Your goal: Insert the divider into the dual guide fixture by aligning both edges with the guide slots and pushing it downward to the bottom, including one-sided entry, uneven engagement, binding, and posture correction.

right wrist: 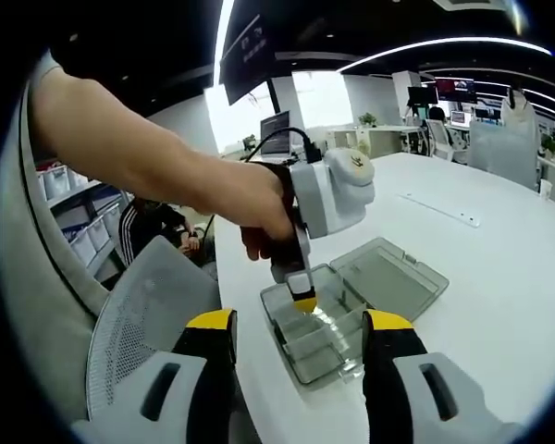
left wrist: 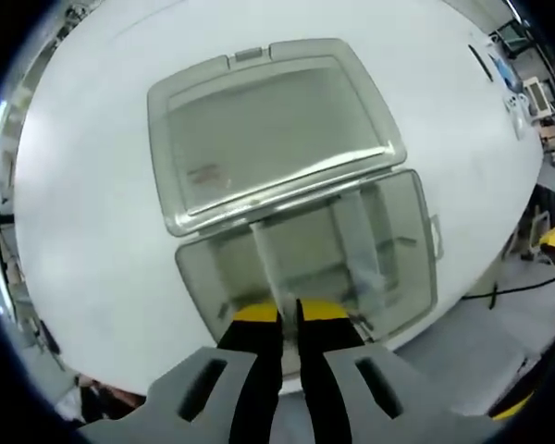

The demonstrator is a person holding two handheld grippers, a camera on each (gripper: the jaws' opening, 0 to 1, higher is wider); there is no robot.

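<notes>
A clear plastic compartment box [left wrist: 402, 268] lies on the white table [left wrist: 92, 203] with its lid [left wrist: 268, 129] folded open behind it. My left gripper [left wrist: 289, 310] is shut on the near edge of a thin clear divider [left wrist: 270, 264], which stands upright in the box's tray and runs away from the jaws. Another clear divider [left wrist: 351, 231] stands to its right. In the right gripper view a hand holds the left gripper [right wrist: 303, 301] straight down over the box [right wrist: 388, 277]. My right gripper [right wrist: 301, 324] hangs open in front of the table edge, holding nothing.
A grey mesh chair [right wrist: 139, 314] stands at the table's near edge. A person [right wrist: 157, 231] sits behind it by shelving. A laptop [right wrist: 277, 129] and a thin dark strip [right wrist: 444, 208] lie farther along the table. A black cable [left wrist: 509, 291] crosses the floor.
</notes>
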